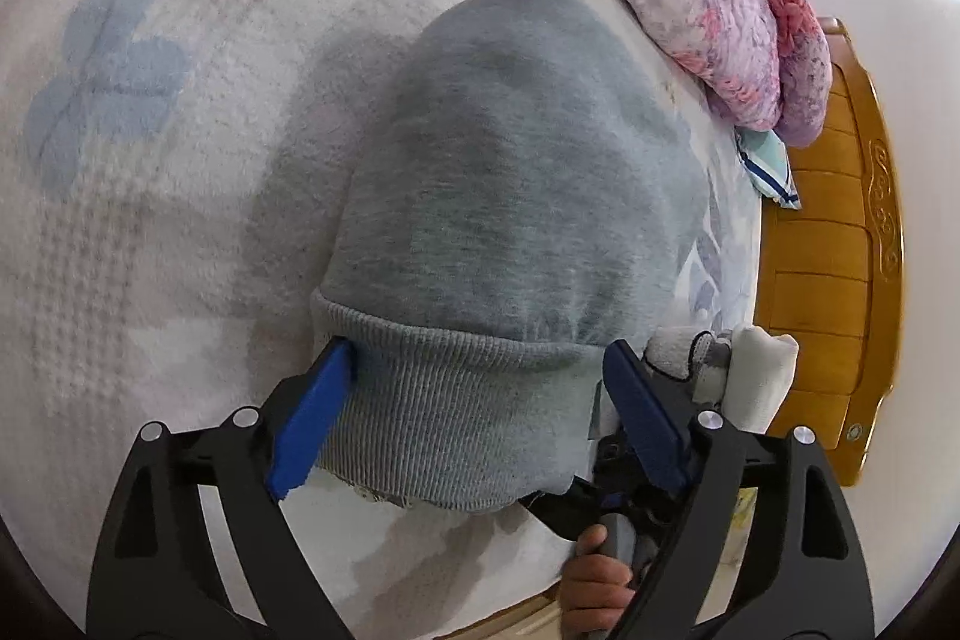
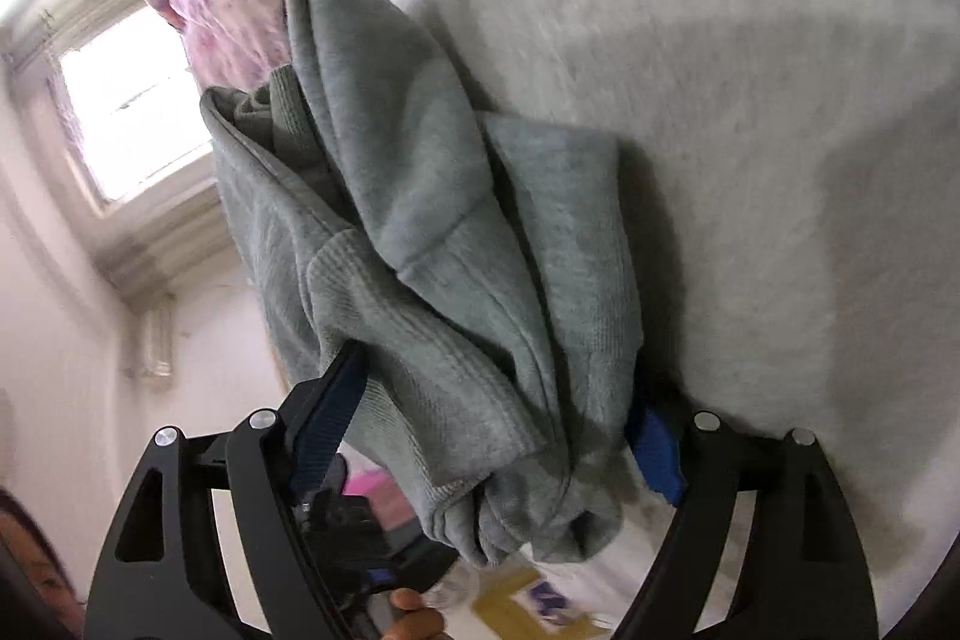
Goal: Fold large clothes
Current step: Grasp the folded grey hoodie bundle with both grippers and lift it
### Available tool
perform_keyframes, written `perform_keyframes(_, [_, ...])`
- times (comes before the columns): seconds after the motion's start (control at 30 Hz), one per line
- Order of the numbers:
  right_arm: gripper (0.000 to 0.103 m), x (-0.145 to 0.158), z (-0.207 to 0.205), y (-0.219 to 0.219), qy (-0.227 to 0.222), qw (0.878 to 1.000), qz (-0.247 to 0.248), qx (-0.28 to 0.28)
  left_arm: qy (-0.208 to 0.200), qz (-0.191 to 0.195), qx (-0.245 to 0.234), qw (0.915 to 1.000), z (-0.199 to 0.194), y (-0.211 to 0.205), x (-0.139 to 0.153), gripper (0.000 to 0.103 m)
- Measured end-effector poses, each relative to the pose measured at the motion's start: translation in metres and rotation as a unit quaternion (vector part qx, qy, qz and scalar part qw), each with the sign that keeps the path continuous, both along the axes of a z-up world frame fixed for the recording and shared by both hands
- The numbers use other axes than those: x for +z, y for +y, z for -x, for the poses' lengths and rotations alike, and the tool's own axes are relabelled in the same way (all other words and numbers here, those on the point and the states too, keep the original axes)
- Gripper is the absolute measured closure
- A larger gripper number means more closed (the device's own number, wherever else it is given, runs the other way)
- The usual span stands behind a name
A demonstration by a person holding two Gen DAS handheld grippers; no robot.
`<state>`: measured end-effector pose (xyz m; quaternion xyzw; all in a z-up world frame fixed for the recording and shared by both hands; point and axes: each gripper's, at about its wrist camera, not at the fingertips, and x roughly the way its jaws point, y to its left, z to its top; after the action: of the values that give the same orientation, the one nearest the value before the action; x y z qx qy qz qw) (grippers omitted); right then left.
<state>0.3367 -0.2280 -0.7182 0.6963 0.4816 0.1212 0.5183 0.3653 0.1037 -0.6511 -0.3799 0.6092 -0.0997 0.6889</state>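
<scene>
A grey sweatshirt (image 1: 510,172) lies folded into a long bundle on the bed. Its ribbed hem (image 1: 456,400) sits between the blue pads of my left gripper (image 1: 480,349), whose jaws stand wide; the left pad (image 1: 312,418) touches the hem's edge, the right pad (image 1: 645,412) stands just off it. In the right wrist view the same sweatshirt (image 2: 420,220) is bunched in loose folds between the fingers of my right gripper (image 2: 498,376), open too. Cloth partly covers that gripper's right pad (image 2: 657,454). A hand (image 1: 594,580) holds a gripper handle below the hem.
The bed carries a white fleece blanket (image 1: 150,220) with a blue flower print. A pink floral quilt (image 1: 720,10) is heaped at the far edge, beside a wooden bed board (image 1: 828,250). A small white cloth (image 1: 756,376) sits right of the hem. A window (image 2: 132,100) shows at left.
</scene>
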Motion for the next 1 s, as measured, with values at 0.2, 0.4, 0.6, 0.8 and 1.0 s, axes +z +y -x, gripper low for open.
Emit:
perform_keyframes(0.2, [0.027,-0.004,0.027,0.003,-0.049,0.998,-0.023,-0.020,0.053,0.015,0.013,0.9984,-0.009,0.003,-0.020,0.019])
perform_keyframes(0.4, [0.023,-0.008,0.038,0.014,-0.036,0.997,-0.022,-0.058,0.052,0.018,0.000,0.9985,-0.013,0.000,-0.020,0.018])
perform_keyframes(0.6, [0.007,0.008,0.024,0.029,-0.031,0.997,0.036,-0.056,0.053,0.025,0.006,0.9982,-0.012,0.000,-0.020,0.018])
perform_keyframes(0.8, [0.009,0.010,0.024,0.027,-0.049,0.996,-0.009,-0.068,0.034,0.078,0.049,0.9951,-0.003,0.026,-0.007,0.018])
perform_keyframes(1.0, [0.018,0.004,0.022,0.030,-0.013,0.998,0.014,-0.060,-0.005,0.070,0.084,0.9940,-0.021,0.051,0.005,0.018])
